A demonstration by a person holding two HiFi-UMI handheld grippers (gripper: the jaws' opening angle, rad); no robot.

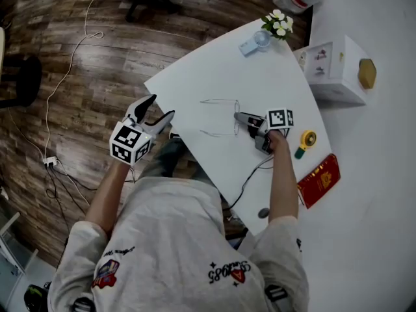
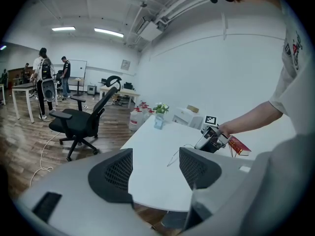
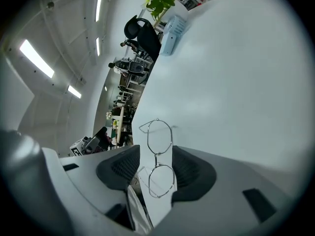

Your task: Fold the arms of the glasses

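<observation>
Right gripper (image 1: 239, 118) mid-frame, half-open astride the glasses (image 3: 160, 132), not pinching; left gripper (image 1: 161, 108) lower left, wide, empty; seemingly steadying them; next, a firm pinch.

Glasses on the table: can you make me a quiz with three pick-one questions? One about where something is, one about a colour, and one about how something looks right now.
1. Where do the glasses lie?
A. on the white table
B. inside a case
C. on a shelf

2. What colour is the booklet near the table's edge?
A. blue
B. red
C. green

3. How are the glasses' arms?
A. folded flat
B. snapped off
C. spread open

Answers:
1 A, the head view shows them flat on the white tabletop.
2 B, its cover is plainly red.
3 C, both arms stick straight out from the lenses.
</observation>
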